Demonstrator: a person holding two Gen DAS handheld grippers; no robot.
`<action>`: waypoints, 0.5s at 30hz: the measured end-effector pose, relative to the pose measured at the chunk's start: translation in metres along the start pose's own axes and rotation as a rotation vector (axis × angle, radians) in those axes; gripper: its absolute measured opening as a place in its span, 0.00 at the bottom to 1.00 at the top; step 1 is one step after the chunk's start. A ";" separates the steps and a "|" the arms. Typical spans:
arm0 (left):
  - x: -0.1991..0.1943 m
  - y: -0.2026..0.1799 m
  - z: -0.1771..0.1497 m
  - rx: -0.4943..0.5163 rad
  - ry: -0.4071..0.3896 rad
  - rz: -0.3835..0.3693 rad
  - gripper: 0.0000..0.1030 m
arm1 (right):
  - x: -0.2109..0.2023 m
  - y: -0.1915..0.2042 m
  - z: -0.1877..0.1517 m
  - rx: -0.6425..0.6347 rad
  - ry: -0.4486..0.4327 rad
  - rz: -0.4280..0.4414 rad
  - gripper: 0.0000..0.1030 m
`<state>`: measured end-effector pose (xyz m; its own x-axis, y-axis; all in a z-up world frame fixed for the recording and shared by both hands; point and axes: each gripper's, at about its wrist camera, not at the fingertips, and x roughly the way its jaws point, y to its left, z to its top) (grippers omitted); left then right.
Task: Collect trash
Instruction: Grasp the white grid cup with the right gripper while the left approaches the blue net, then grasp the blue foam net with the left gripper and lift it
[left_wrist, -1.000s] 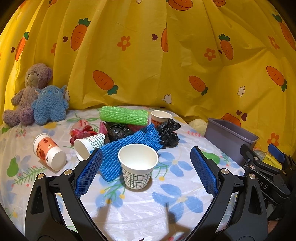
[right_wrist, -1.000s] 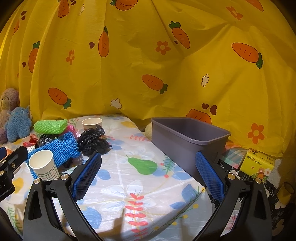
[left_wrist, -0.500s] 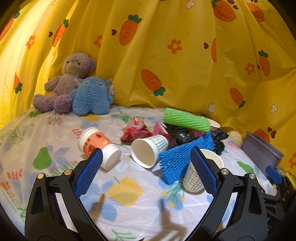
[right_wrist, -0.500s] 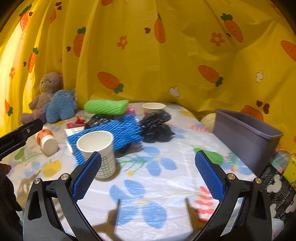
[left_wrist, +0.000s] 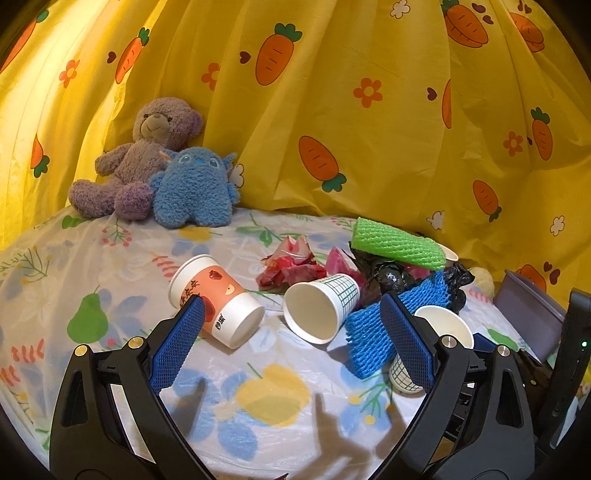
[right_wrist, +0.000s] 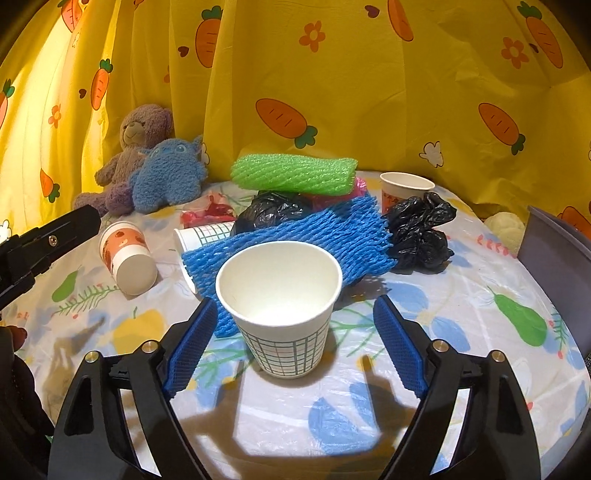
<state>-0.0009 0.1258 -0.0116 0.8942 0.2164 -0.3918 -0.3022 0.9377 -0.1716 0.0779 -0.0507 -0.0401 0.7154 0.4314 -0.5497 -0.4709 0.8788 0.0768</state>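
An upright white grid-print paper cup (right_wrist: 280, 306) stands between the open fingers of my right gripper (right_wrist: 291, 332), untouched; it also shows in the left wrist view (left_wrist: 432, 347). My left gripper (left_wrist: 291, 332) is open and empty, in front of a tipped orange cup (left_wrist: 218, 299) and a tipped grid cup (left_wrist: 319, 304). Behind lie blue foam netting (right_wrist: 295, 236), green foam netting (right_wrist: 295, 173), black bags (right_wrist: 421, 229), red wrappers (left_wrist: 291, 266) and another upright cup (right_wrist: 404, 188).
A grey bin (right_wrist: 557, 254) stands at the table's right edge, also in the left wrist view (left_wrist: 528, 314). A purple teddy bear (left_wrist: 140, 155) and a blue plush (left_wrist: 195, 188) sit at the back left against the yellow carrot curtain (left_wrist: 332, 110).
My left gripper swung left from the upright cup toward the tipped cups. My right gripper swung left from the bin and closed in around the upright grid cup.
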 end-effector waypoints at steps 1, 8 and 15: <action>0.002 0.000 0.000 -0.002 0.003 -0.008 0.91 | 0.004 -0.001 0.000 0.002 0.016 0.013 0.71; 0.017 -0.015 -0.005 0.031 0.038 -0.081 0.91 | 0.000 -0.008 -0.002 -0.003 0.002 0.032 0.51; 0.048 -0.032 -0.012 0.046 0.146 -0.192 0.72 | -0.031 -0.035 -0.001 0.009 -0.079 -0.044 0.52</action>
<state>0.0482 0.1026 -0.0359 0.8756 -0.0053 -0.4831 -0.1129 0.9700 -0.2153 0.0722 -0.0949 -0.0266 0.7739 0.4064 -0.4857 -0.4334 0.8991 0.0616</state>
